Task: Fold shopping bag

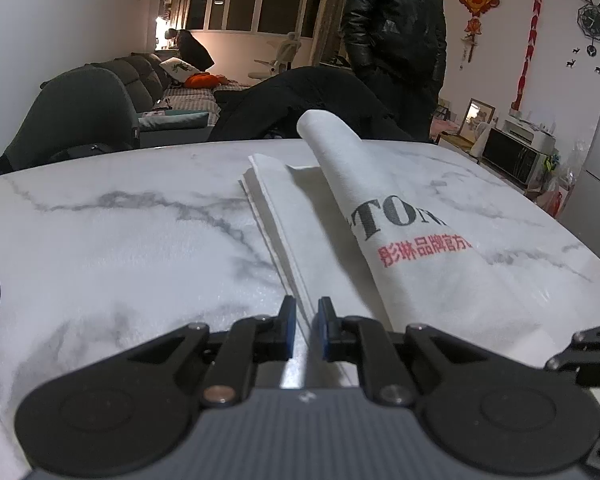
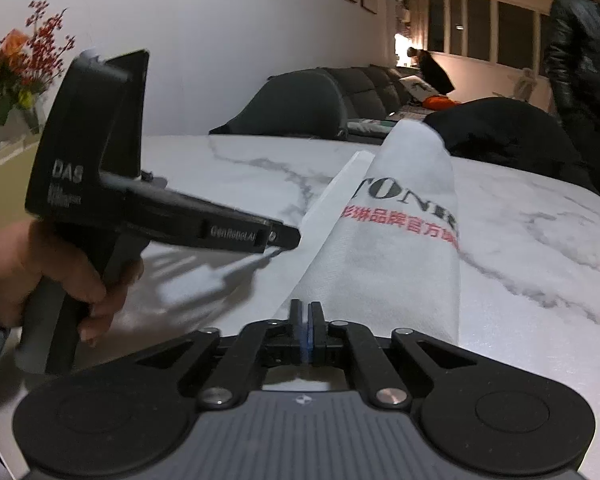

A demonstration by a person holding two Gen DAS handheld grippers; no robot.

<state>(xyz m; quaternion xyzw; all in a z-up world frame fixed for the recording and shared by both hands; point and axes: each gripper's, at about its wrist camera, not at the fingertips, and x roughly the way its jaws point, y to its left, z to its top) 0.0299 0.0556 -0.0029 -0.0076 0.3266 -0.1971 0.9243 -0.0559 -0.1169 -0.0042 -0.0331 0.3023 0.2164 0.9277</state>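
A white non-woven shopping bag [image 1: 400, 216] with black letters and red print lies lengthwise on the marble table [image 1: 120, 240]. Its upper layer curls up and over in a long roll, and flat layers show beneath at the left. My left gripper [image 1: 307, 320] is open by a narrow gap, with the seamed edge of the flat layers running between its fingers. In the right wrist view that left gripper [image 2: 284, 236] reaches the bag's [image 2: 400, 240] left edge from the side. My right gripper [image 2: 306, 320] is shut on the near end of the raised layer, its blue pads pressed together.
A person in a black jacket [image 1: 396, 40] stands beyond the table's far side. A black coat [image 1: 300, 96] is draped over a chair there, and a green chair [image 1: 84, 112] stands at the far left. A hand [image 2: 40, 276] holds the left gripper's handle. Flowers [image 2: 16, 72] stand at the left.
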